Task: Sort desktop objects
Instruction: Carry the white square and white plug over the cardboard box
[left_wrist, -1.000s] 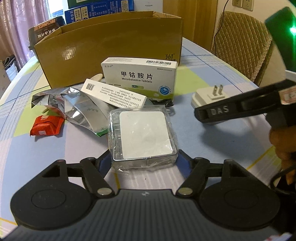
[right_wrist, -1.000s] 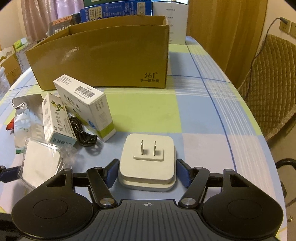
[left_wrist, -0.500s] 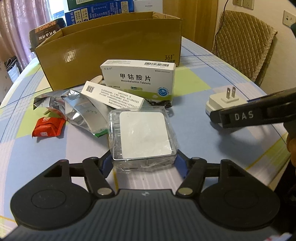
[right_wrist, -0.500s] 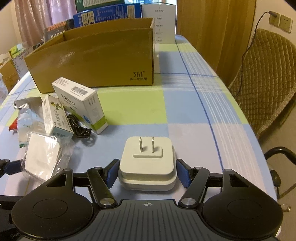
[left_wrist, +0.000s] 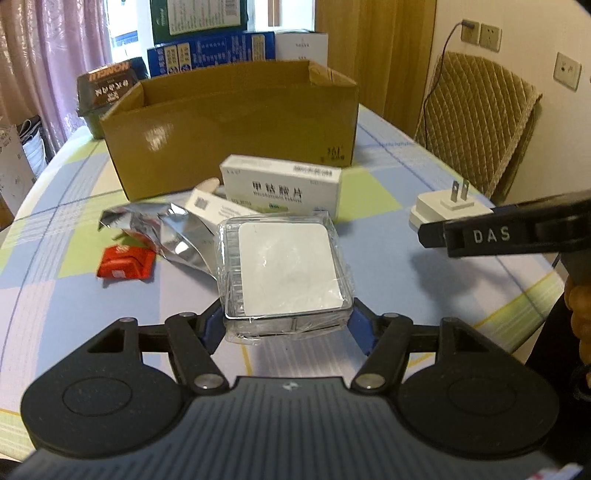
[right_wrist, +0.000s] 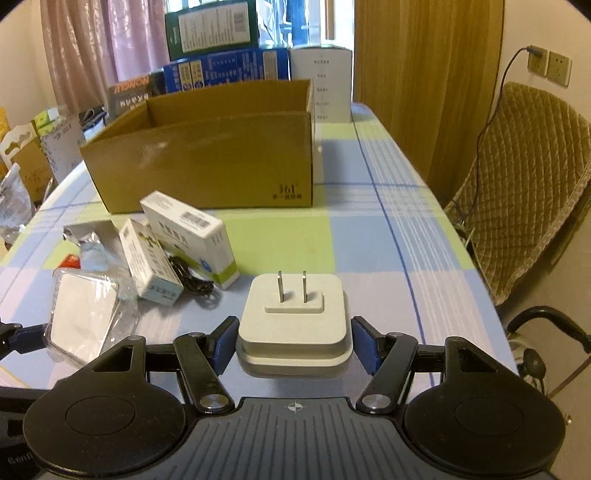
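White plug adapter (right_wrist: 293, 317), prongs up, sits at lower centre of the right wrist frame, clamped between the blue pads of the right tool (right_wrist: 293, 341) and lifted clear of the checked worktop (right_wrist: 369, 251). Plastic-wrapped square case (left_wrist: 286, 273) is gripped likewise by the left tool (left_wrist: 286, 326), lower centre of its frame. Beyond lie a white medicine box (left_wrist: 280, 190), foil pouch (left_wrist: 162, 230), red sachet (left_wrist: 125, 263) and an open cardboard box (left_wrist: 229, 125), upper centre.
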